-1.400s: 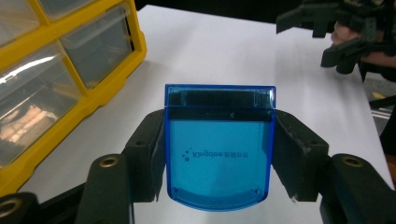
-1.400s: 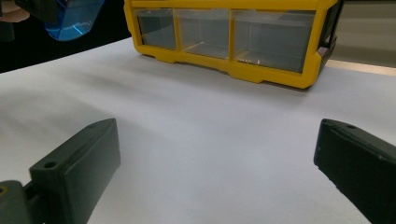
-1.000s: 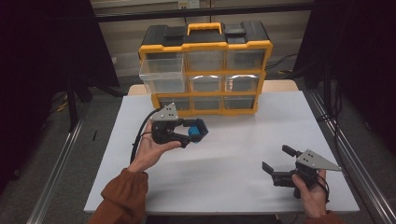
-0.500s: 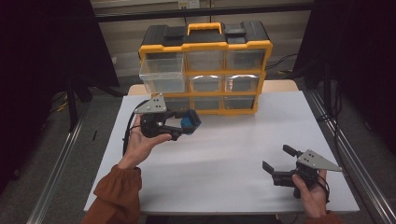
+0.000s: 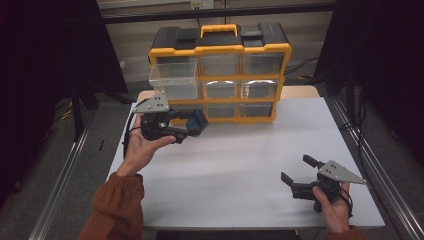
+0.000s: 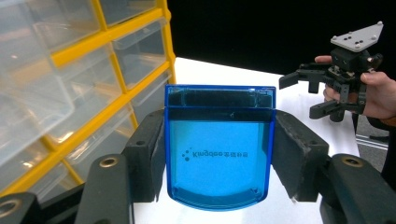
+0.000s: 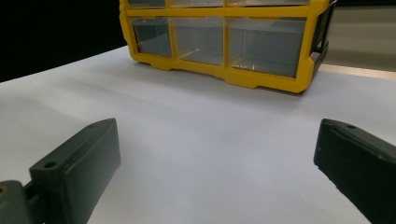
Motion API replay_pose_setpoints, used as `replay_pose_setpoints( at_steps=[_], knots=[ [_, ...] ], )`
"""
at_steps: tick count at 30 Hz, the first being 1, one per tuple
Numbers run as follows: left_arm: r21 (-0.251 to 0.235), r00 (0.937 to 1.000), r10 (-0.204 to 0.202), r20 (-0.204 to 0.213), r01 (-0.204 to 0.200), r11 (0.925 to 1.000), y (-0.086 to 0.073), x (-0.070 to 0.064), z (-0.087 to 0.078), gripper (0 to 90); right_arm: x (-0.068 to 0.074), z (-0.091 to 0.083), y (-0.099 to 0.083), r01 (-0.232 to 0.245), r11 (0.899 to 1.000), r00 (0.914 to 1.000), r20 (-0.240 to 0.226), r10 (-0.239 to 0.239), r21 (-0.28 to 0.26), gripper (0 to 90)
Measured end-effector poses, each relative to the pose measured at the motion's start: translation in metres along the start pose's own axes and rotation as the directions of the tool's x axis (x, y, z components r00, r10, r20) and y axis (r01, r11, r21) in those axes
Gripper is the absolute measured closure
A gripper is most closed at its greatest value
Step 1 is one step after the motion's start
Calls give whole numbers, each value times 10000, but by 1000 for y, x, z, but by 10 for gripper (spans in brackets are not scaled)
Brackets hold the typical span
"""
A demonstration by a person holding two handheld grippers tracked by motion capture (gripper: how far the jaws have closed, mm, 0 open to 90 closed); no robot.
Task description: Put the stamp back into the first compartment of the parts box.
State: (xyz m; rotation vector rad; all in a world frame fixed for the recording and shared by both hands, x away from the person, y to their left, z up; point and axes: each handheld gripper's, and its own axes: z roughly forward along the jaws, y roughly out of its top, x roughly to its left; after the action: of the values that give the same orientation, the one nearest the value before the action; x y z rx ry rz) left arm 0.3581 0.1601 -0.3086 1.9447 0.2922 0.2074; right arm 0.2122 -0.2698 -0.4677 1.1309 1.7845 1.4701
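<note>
Left gripper (image 5: 192, 125) clamped on small translucent blue plastic box (image 5: 196, 123), one black jaw on each side wall; faint printed lettering legible on box face in left gripper view. Box (image 6: 219, 148) held in air above left rear part of white surface (image 5: 240, 165), just in front of yellow-framed organiser cabinet with clear plastic drawers and black top (image 5: 220, 70). Cabinet standing at rear edge of surface, left of centre. Top-left clear drawer (image 5: 172, 80) pulled out past cabinet front, above and just behind held box; other drawers flush.

Right gripper (image 5: 295, 176) with jaws well apart, nothing between them, low over surface near front right corner, held in right hand (image 5: 334, 207). Well apart from left gripper. Bottom row of cabinet drawers (image 7: 219, 42) visible beyond open jaws in right gripper view.
</note>
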Motion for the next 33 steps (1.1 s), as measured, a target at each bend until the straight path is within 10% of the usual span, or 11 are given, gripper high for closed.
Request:
replay_pose_setpoints(
  at_steps=[33],
  knots=[
    [689, 9909, 258, -1324, -167, 9975, 57, 32, -47, 413, 0, 1, 0, -5, 10000, 10000, -61, 4, -58, 6]
  ],
)
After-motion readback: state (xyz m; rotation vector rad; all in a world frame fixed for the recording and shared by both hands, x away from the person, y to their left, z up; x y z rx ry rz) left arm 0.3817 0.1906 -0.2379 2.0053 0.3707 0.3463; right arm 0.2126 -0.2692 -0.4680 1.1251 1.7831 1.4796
